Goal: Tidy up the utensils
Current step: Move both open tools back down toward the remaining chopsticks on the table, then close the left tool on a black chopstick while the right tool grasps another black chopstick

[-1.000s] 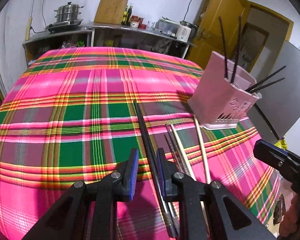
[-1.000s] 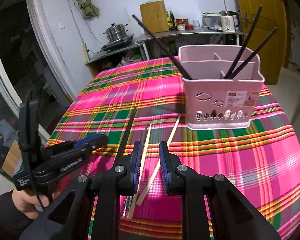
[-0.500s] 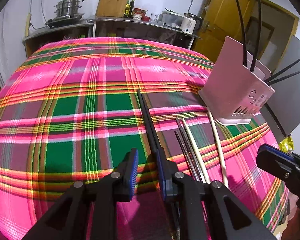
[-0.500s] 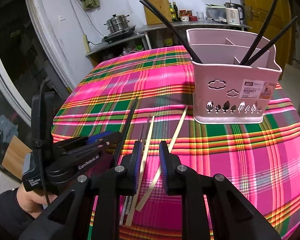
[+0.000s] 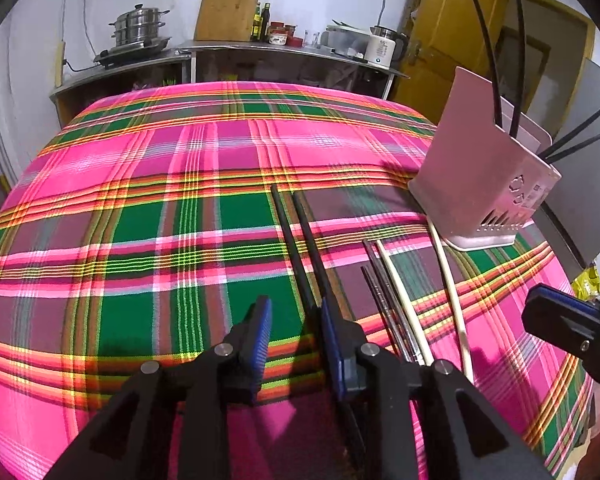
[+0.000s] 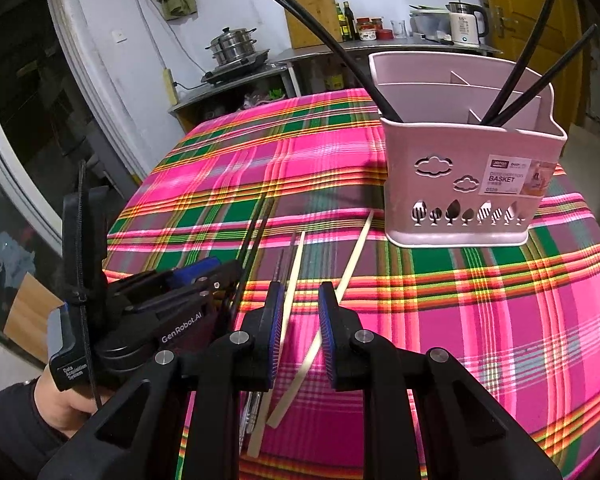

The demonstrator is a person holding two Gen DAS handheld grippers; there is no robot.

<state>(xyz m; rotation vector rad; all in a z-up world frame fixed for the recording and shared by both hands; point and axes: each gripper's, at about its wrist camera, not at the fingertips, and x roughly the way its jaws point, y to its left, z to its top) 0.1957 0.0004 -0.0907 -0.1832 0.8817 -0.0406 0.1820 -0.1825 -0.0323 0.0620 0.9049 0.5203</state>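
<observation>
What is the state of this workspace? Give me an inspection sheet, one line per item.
Surface: table under a pink and green plaid cloth.
Job's things: pink utensil basket holding black chopsticks; black chopsticks, metal chopsticks and pale chopsticks lying on the cloth.
Clutter: nothing seen on the cloth.
Grippers: left gripper open, black chopsticks at its right finger; right gripper open over the pale chopsticks.
Cables: wall cord near the steamer pot.
Surroundings: counter with steamer pot, cutting board, bottles, kettle; yellow door.
</observation>
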